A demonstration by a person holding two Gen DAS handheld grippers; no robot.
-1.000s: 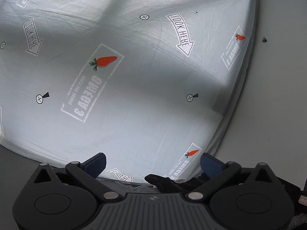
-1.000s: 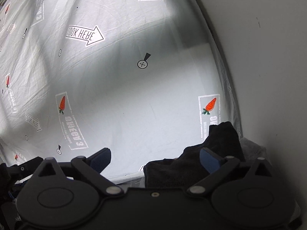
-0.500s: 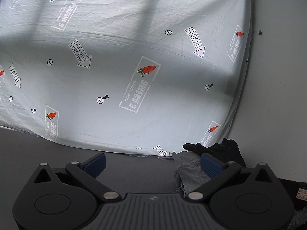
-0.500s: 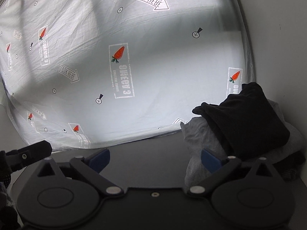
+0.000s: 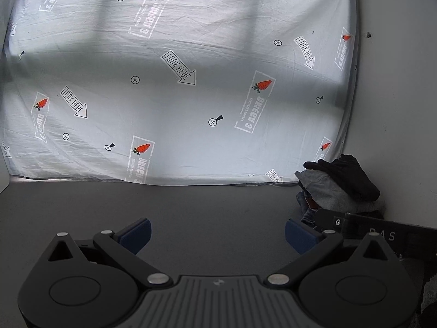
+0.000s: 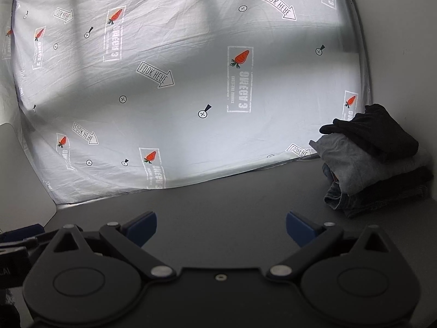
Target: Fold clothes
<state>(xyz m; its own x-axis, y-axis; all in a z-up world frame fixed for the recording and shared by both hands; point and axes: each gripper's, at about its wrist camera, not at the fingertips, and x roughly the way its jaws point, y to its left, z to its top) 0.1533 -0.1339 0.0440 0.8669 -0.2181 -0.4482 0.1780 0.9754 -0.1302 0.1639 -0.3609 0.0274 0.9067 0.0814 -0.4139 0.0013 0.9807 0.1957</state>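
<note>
Left wrist view first: nearest the lens, the left gripper (image 5: 217, 231) has its two blue-padded black fingers (image 5: 135, 233) spread wide apart, with nothing between them, over the bare dark grey desk top (image 5: 191, 207). Just beyond its right finger, part of the right gripper (image 5: 355, 225) enters from the right edge as a black bar. Past that, at the desk's far right corner, sits a pile of folded clothes (image 5: 338, 191): a black garment (image 5: 349, 173) on top, a light grey one (image 5: 327, 191) under it, and blue denim at the bottom, mostly hidden. The pile lies against the pale wall (image 5: 396, 109) on the right. Behind the desk's far edge hangs a white sheet printed with orange carrots, arrows and small crossed circles (image 5: 177, 95), lightly creased, with soft bands of shadow across it.

Right wrist view: the right gripper (image 6: 221, 227) is likewise parted wide and holding nothing above the same grey desk top (image 6: 218, 199). At the left edge, a dark piece of the left gripper (image 6: 19, 242) shows. Farther out, at the far right corner, the clothes pile (image 6: 374, 161) is clearer: black garment (image 6: 374, 132) uppermost, grey garment (image 6: 355, 161) in the middle, dark blue jeans (image 6: 355, 199) beneath, their folded edges turned toward the desk's middle. The printed sheet (image 6: 191, 82) fills the background beyond the far edge, touching the pile's upper left side.
</note>
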